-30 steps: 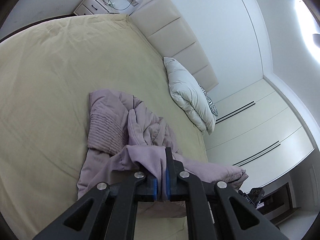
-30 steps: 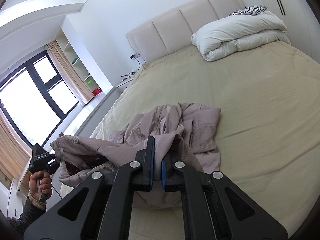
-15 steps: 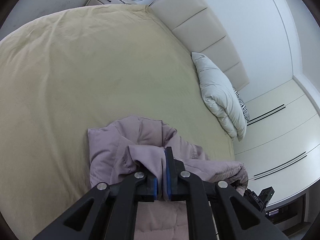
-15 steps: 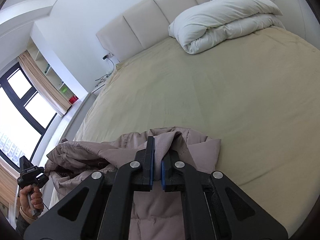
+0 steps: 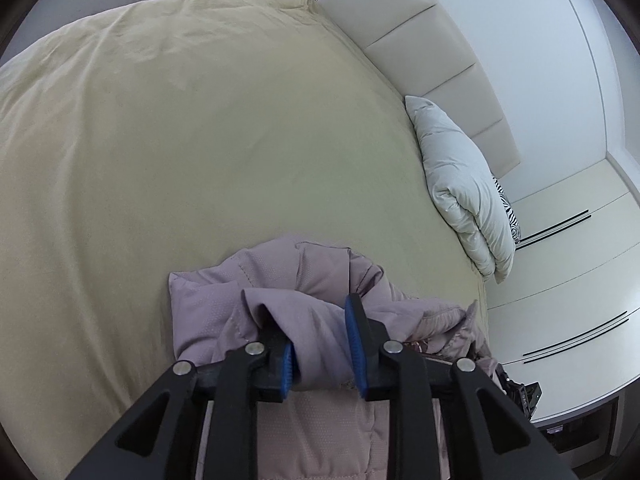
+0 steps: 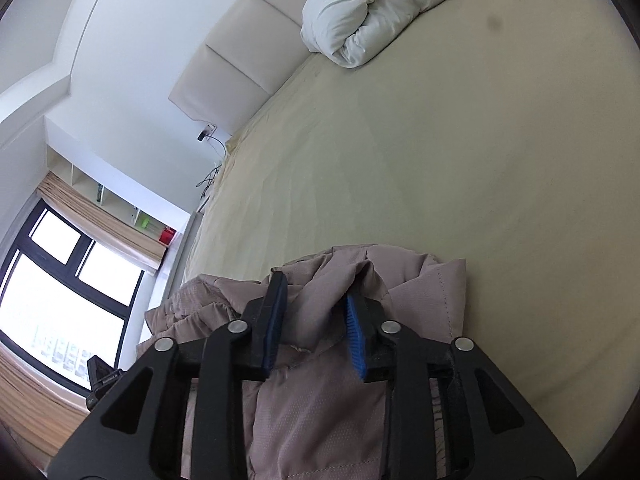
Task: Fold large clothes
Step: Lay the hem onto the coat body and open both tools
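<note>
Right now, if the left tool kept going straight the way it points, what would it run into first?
The mauve jacket: a fold of it already lies between the open fingers of the left tool, and more is bunched just ahead. Beyond that is only the beige bedsheet, though depth is hard to judge.

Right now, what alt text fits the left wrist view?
Open left tongs straddle a fold of a mauve padded jacket on a beige bed; a folded white duvet lies by the headboard.
</note>
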The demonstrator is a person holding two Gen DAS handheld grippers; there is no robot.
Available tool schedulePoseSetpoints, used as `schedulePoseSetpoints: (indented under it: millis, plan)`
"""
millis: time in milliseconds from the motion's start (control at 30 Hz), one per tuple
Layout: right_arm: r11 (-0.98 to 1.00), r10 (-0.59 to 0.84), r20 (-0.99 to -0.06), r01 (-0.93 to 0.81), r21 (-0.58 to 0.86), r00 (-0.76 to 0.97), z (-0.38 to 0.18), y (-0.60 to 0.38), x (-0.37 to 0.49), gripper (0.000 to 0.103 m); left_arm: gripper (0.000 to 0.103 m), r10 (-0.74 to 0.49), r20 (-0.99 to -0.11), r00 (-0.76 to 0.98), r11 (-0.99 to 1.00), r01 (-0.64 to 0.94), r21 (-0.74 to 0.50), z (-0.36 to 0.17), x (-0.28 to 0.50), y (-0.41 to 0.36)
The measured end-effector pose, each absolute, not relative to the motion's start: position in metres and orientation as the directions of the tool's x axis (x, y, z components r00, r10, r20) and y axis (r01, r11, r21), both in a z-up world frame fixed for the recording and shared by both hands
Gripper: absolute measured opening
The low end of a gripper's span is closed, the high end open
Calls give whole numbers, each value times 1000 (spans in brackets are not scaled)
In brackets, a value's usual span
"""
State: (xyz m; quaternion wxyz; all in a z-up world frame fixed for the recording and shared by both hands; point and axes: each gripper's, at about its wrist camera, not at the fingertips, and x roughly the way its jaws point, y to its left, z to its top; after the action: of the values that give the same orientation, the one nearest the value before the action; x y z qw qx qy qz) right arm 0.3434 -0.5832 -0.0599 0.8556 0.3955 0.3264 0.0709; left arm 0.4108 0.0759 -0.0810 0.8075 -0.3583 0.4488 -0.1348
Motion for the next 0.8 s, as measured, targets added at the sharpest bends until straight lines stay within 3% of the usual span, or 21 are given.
schedulePoseSetpoints:
  millis: [67,100,133,167,200,300,400,567,633,800]
  plan:
    - [608,397,-439,128,784,806,-60,-589,333,102,38,-532,-623,573,713,-95,-695,-71,406,77]
    - [569,401,-403,121,813,822,-59,-594,330,103,41,-521,-618,589,719,-87,-690,-63,402,79]
    - [548,407,-380,110,829,831,-55,-595,327,103,54,-495,-614,615,736,-80,-673,-54,397,81]
    - [559,416,-384,101,823,824,-49,-594,324,103,64,-460,-608,647,755,-75,-652,-45,392,83]
    - [601,418,-418,100,793,807,-43,-587,325,103,66,-423,-598,681,772,-75,-632,-34,386,87]
    - [770,371,-548,81,632,750,-24,-550,333,103,67,-313,-606,731,857,-57,-512,-12,373,78]
    - [883,312,-611,16,469,728,-8,-499,337,103,67,-243,-647,723,959,78,-273,-4,358,25]
    - [977,198,-716,-77,199,669,-11,-409,350,84,67,-96,-650,754,972,213,103,-31,339,-63]
    - [990,138,-748,-101,94,650,-21,-378,351,83,66,-42,-672,739,963,210,171,-50,358,-79]
    - [995,99,-804,-41,93,586,-56,-379,386,83,66,34,-713,700,962,171,213,-81,410,-79]
